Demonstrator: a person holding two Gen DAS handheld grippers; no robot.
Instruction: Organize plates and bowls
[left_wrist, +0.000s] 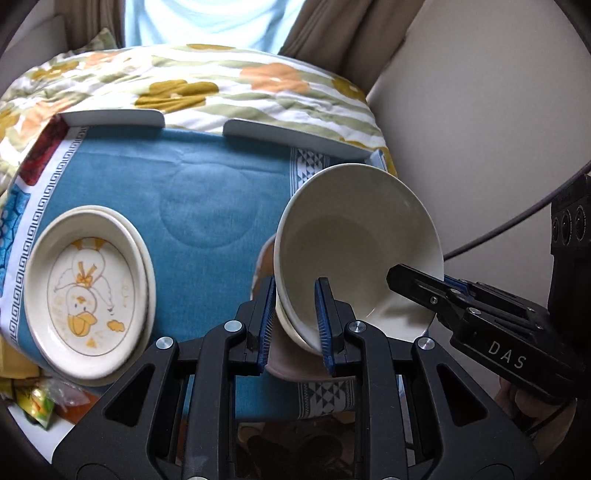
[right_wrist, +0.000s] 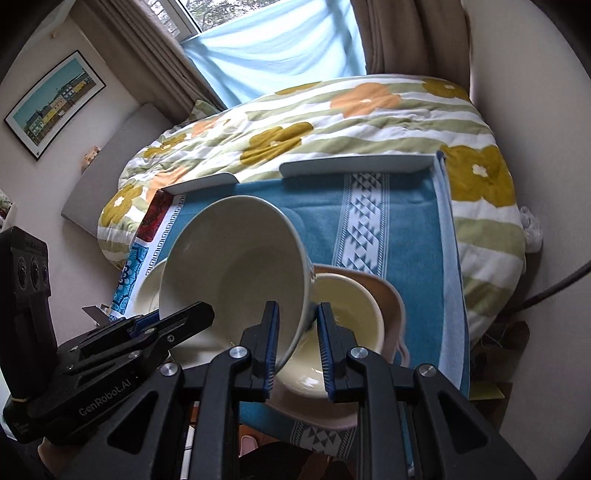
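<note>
Cream glazed ceramic, the large deep bowl (left_wrist: 354, 243) hangs tilted above the blue cloth-covered desk (left_wrist: 207, 206), pinched at opposite sides of its rim: the left gripper (left_wrist: 297, 317) is closed on the near wall, the right gripper (right_wrist: 295, 343) closed on the other. Two grips probably steady a heavy, slippery piece. Under it wait a smaller pale-yellow bowl (right_wrist: 343, 325) nested in a pinkish dish (right_wrist: 391, 295), likely the stacking spot. The duck-printed oval plates (left_wrist: 88, 295) already sit stacked at the left.

Both tools point steeply down, side by side: left tool (left_wrist: 298, 317) and right tool (right_wrist: 295, 343), jaws nearly closed.
</note>
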